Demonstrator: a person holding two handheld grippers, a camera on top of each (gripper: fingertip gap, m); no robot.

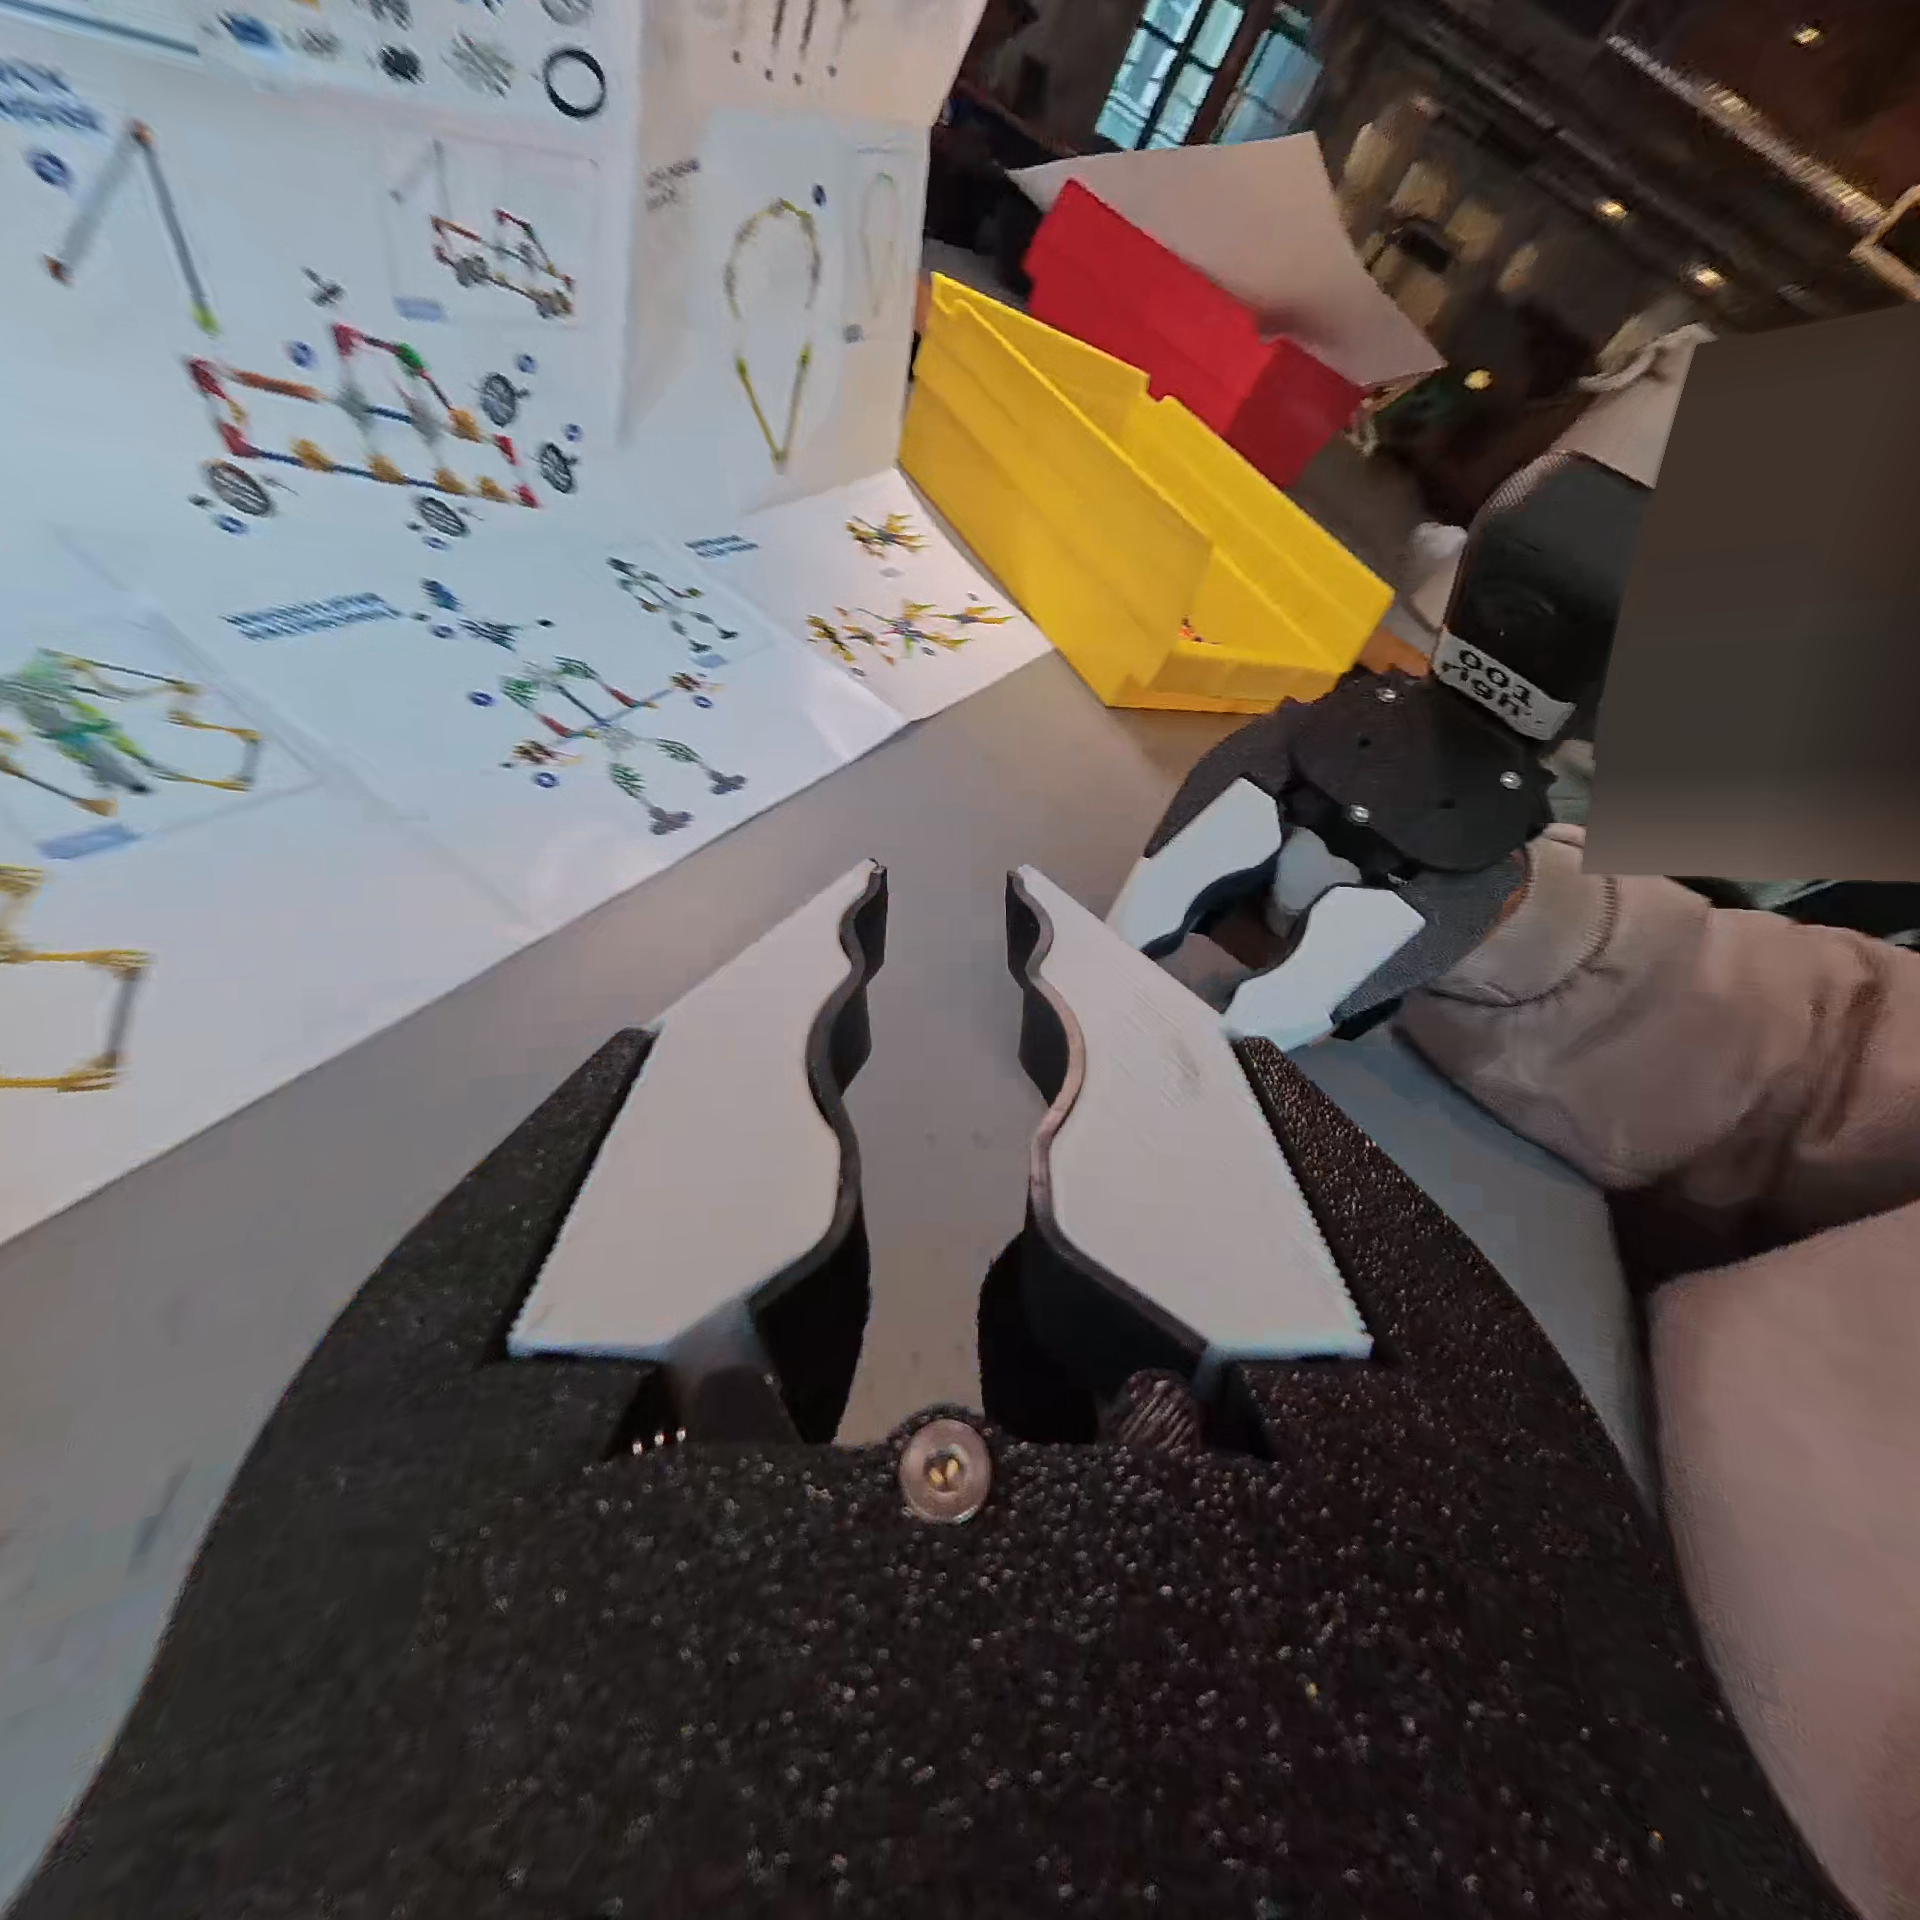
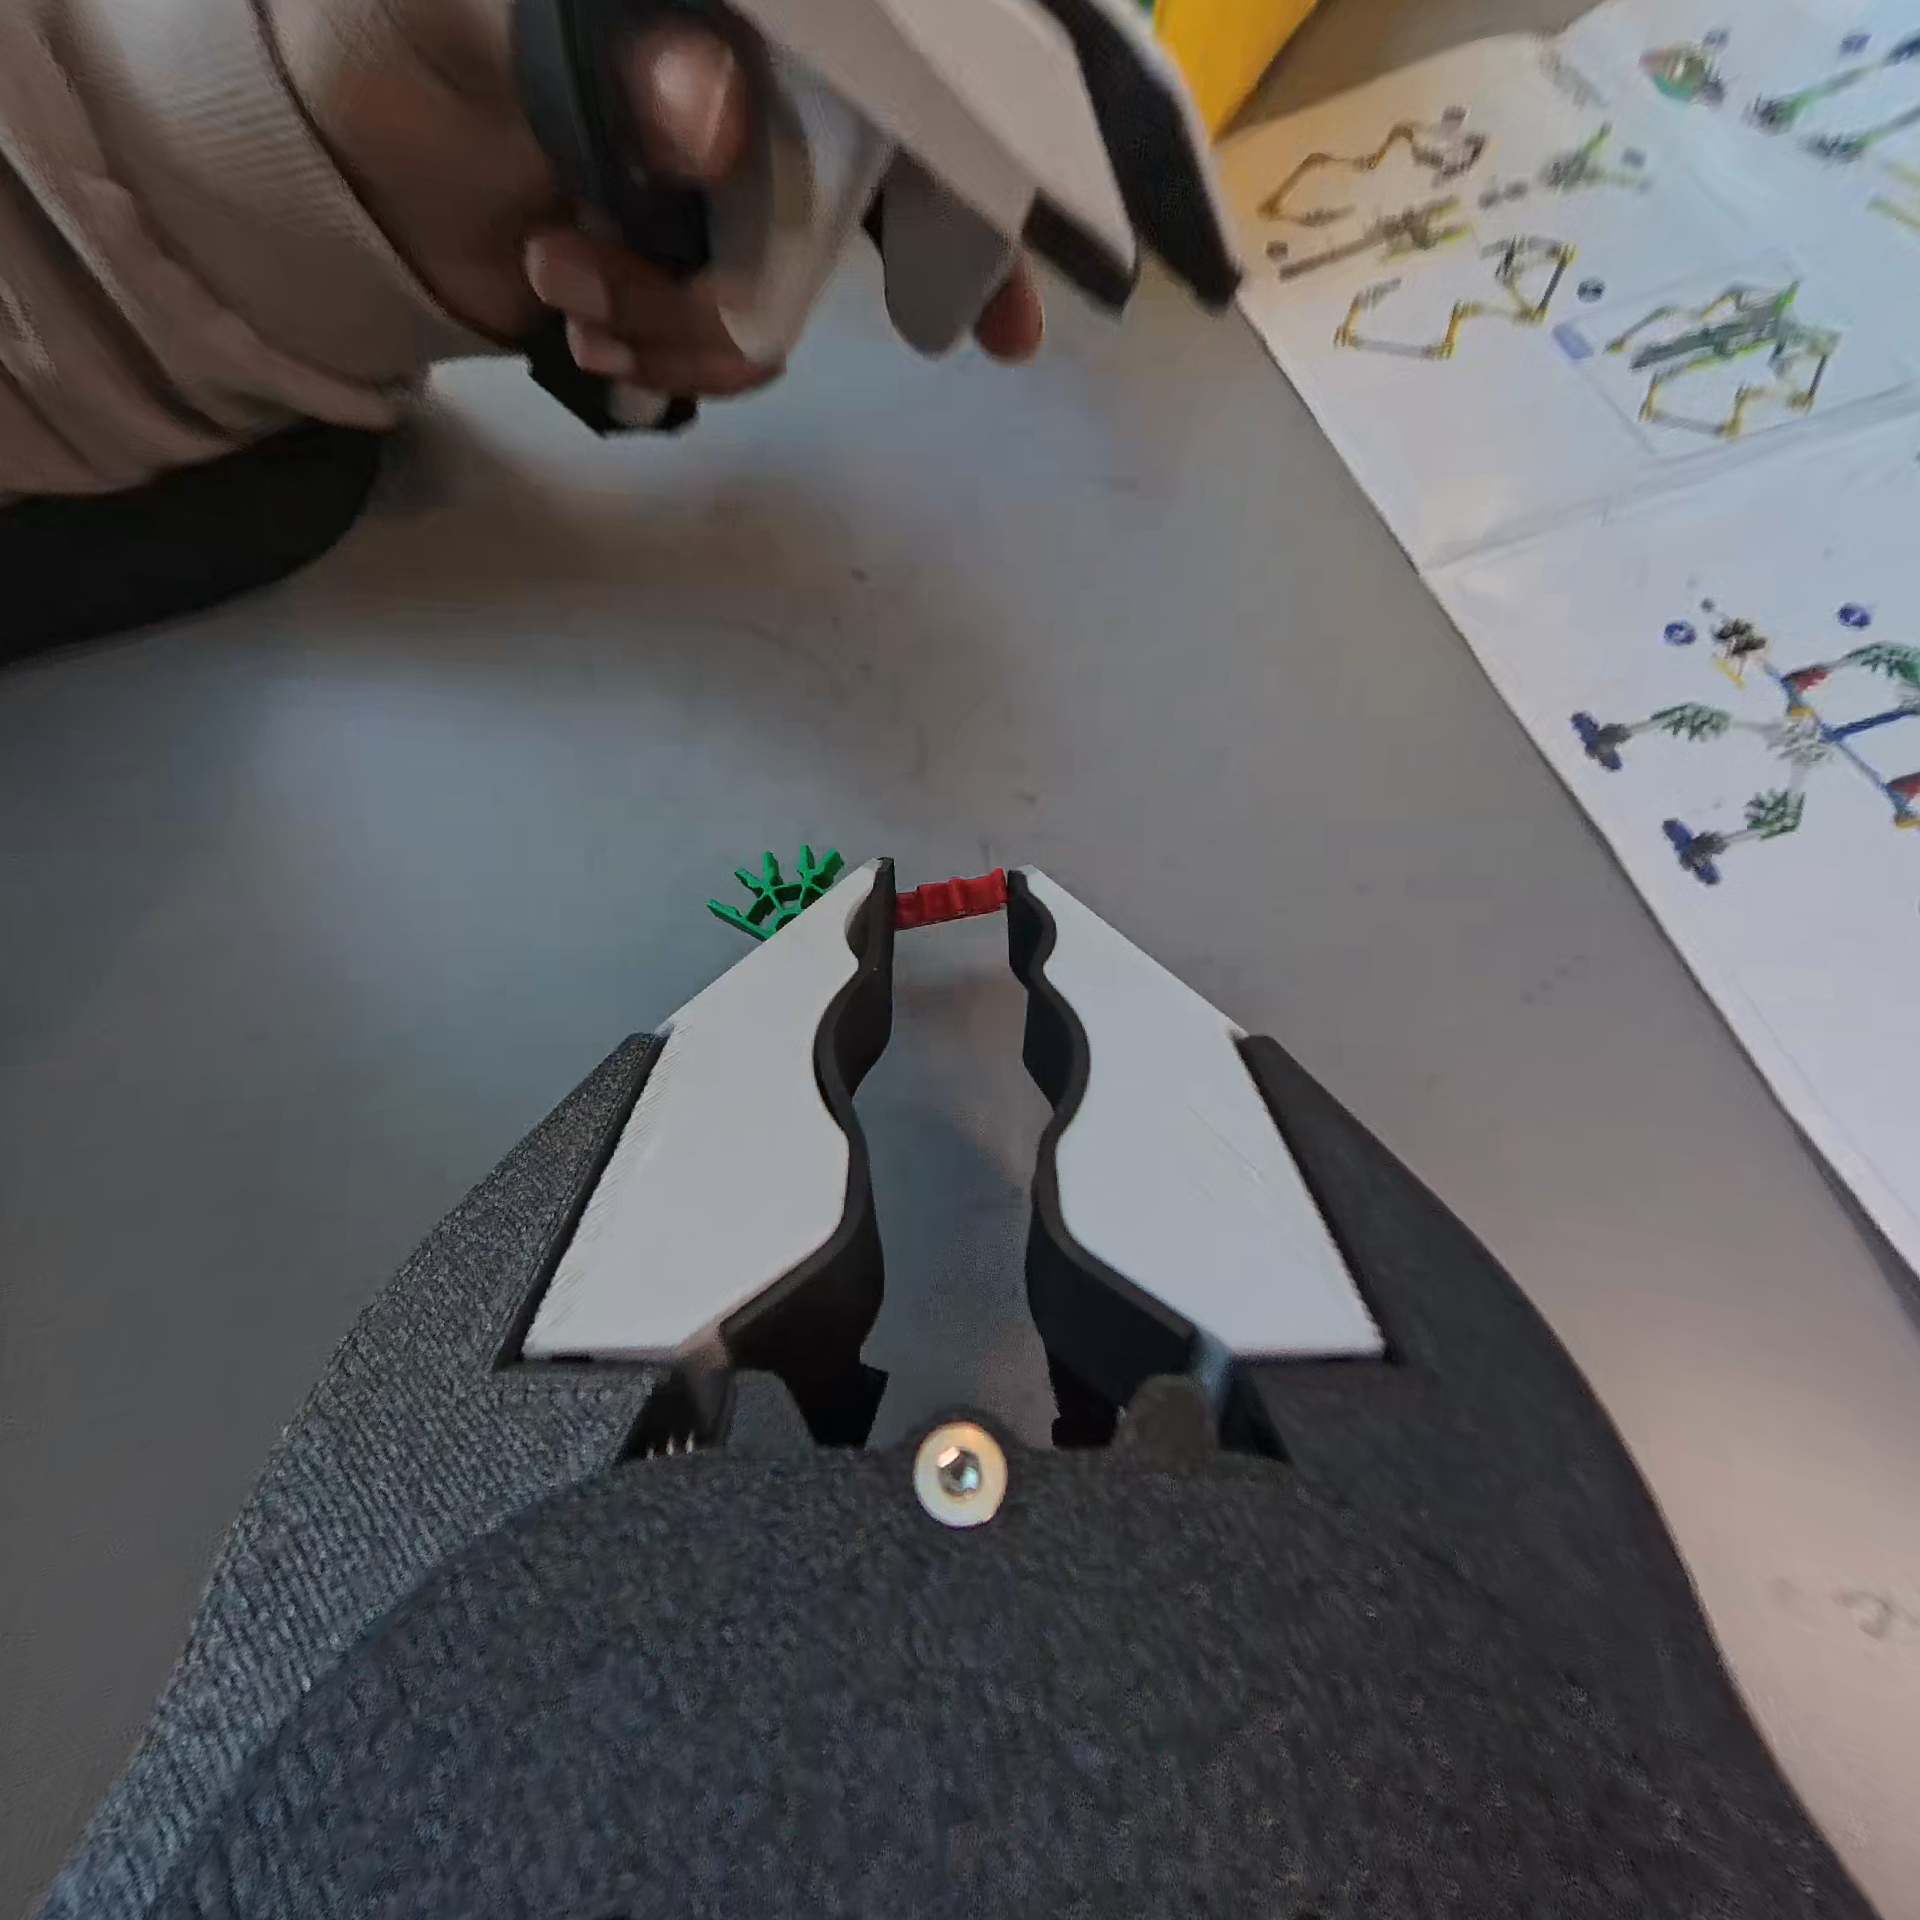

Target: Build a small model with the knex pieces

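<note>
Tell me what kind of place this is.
Probably a hobby or workshop table for a construction toy set. A large white instruction sheet with model diagrams lies on the grey tabletop, yellow and red plastic parts bins stand behind it, and small red and green plastic connector pieces are in view.

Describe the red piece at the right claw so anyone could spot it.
On the grey table, find the right claw. Between its tips sits a short red rod. The neighbouring green fan-shaped connector lies just outside the tips, left of them.
</note>
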